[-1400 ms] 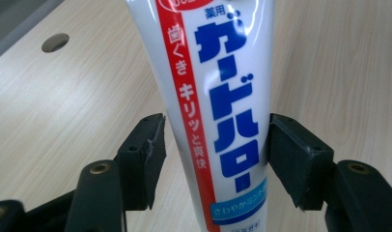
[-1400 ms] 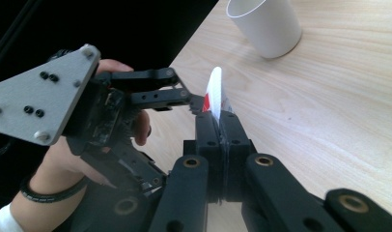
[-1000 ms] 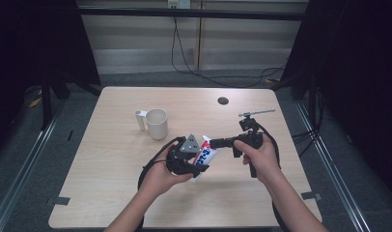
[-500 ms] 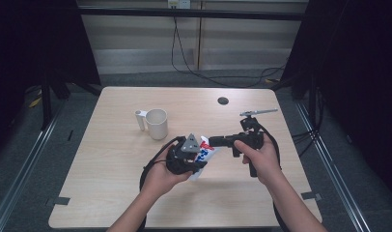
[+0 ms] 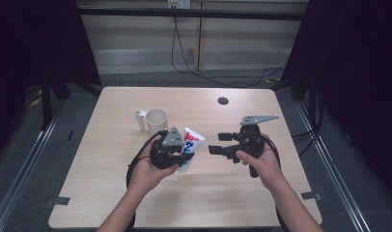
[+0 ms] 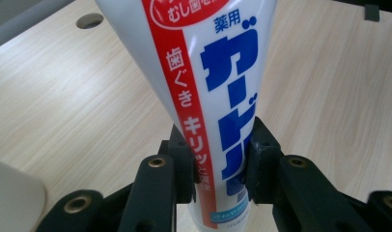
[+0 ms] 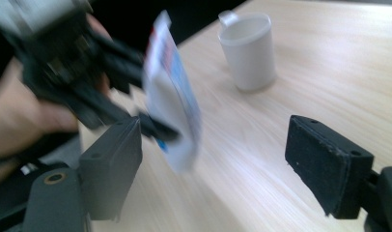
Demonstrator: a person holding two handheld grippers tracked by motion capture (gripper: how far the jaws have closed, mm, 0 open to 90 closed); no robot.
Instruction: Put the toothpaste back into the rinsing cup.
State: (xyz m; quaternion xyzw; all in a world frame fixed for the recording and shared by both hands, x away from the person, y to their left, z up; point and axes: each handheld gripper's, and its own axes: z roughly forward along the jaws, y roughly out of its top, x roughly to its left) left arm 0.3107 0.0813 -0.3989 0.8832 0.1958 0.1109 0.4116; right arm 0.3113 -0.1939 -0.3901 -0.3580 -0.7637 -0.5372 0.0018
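- Handover made: right gripper (image 5: 217, 143) has just been opening, jaws now wide with nothing between them; a second ago it shared the toothpaste tube (image 5: 188, 148).
- Left gripper (image 5: 178, 153) clamped on the tube's lower end, held above the table (image 5: 232, 193), centre-left.
- Count: one tube; one white cup (image 5: 155, 120) at 11 o'clock of it; two grippers.
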